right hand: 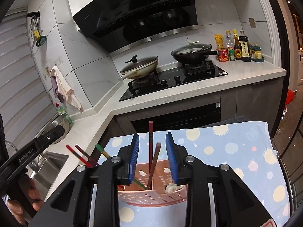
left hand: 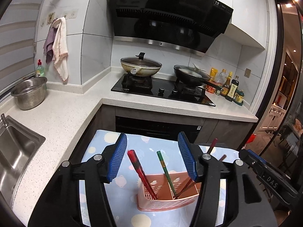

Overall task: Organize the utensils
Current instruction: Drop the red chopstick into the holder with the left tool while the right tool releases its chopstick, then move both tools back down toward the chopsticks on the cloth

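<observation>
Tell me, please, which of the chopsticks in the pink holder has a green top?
The green-topped chopstick stands alone in the pink holder, between the red pair on its left and the dark brown ones on its right.

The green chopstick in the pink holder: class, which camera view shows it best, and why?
The left wrist view. There the green chopstick shows nearly whole, leaning in the pink holder between the hand-held gripper's open blue pads. In the right wrist view the gripper's body covers its middle; only the green tip and a lower sliver show.

Red, green and brown chopsticks (left hand: 141,172) upright, leaning, in pink perforated holder (left hand: 166,200) on cloth.
</observation>
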`<state>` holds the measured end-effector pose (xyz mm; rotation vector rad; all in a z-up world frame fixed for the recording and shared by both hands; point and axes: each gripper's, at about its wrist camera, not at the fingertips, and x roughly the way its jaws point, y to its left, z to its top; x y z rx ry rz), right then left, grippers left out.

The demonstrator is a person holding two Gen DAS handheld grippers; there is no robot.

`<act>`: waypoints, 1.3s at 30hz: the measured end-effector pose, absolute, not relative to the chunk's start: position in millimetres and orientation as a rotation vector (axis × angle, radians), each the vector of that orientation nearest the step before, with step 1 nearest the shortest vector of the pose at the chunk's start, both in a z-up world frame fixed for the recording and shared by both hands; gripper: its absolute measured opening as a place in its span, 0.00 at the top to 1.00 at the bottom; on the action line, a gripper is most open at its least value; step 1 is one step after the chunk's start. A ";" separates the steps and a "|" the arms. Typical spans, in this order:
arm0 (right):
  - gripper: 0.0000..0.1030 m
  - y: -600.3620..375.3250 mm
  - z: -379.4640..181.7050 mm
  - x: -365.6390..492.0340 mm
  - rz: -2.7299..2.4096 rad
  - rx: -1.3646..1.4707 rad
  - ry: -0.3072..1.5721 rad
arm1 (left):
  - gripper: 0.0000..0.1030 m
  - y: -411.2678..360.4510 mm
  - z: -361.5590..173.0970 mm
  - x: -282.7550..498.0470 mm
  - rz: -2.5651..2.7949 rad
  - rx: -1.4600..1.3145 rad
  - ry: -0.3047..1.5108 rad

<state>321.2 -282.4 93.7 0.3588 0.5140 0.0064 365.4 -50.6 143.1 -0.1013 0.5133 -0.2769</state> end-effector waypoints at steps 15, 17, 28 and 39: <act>0.72 -274.2 91.4 274.4 0.015 0.332 0.536 | 0.48 -42.5 137.1 334.3 -0.285 -0.093 0.540; 0.72 -272.5 86.1 263.9 0.015 0.332 0.551 | 0.48 -41.4 130.5 325.1 -0.287 -0.084 0.554; 0.72 -253.6 42.7 183.5 0.018 0.276 0.676 | 0.48 -29.7 77.8 259.7 -0.291 -0.067 0.668; 0.72 -239.1 -31.1 89.8 0.010 0.265 0.867 | 0.48 -27.2 0.9 177.9 -0.321 -0.032 0.855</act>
